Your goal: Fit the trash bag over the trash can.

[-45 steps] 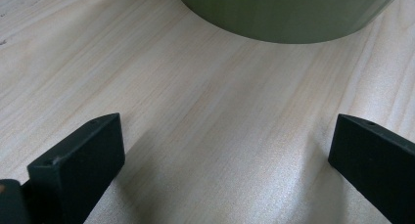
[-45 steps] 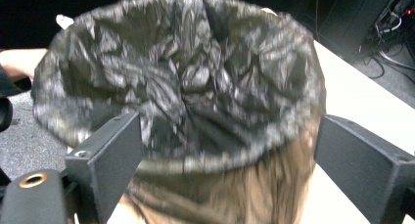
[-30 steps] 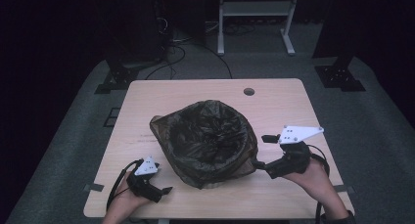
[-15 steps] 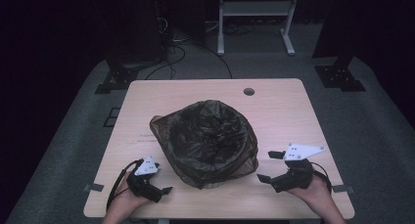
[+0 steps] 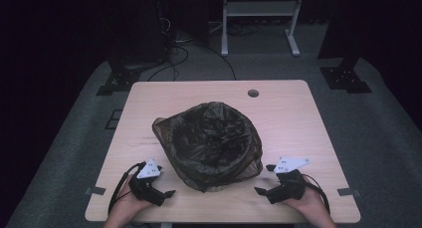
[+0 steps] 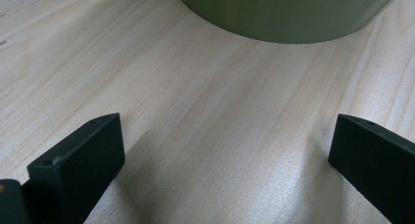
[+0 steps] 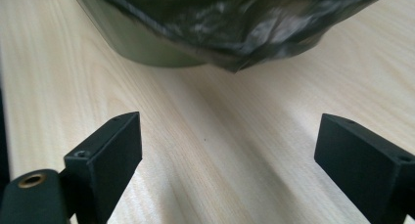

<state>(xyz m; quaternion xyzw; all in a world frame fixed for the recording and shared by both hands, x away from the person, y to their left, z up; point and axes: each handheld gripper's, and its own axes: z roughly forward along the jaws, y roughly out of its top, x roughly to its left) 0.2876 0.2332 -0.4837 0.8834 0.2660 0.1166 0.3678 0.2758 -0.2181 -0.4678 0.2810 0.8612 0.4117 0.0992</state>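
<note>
The tabletop [image 5: 298, 118] is a pale wooden slab with a small round hole [image 5: 253, 93] near its far edge, and most of its middle is taken by a round olive-green bin [image 6: 288, 13] lined with a dark bin bag [image 5: 211, 143], whose crumpled plastic is folded over the rim and hangs down the outside; on the side toward the left edge a loose flap of it sticks out. The bin stands a little nearer the near edge than the far one, and both grippers sit by that near edge, one on each side of it. The left gripper [image 5: 166, 193] lies low near the near-left corner, jaws wide apart with bare wood between them, and its own view looks at the bin's smooth wall just ahead. The right gripper [image 5: 260, 190] is low toward the near-right corner, jaws likewise spread wide and holding nothing; its view shows the bag's hanging hem [image 7: 235, 62] drooping over the bin wall close in front. By the look of it the bag is already dressed over the bin, and this is a pause at the table with both claws free. If any tidying remains, the next move would call for one claw to travel forward to the hem, straddle a fold of thin plastic, and close gently enough not to tear it.
</note>
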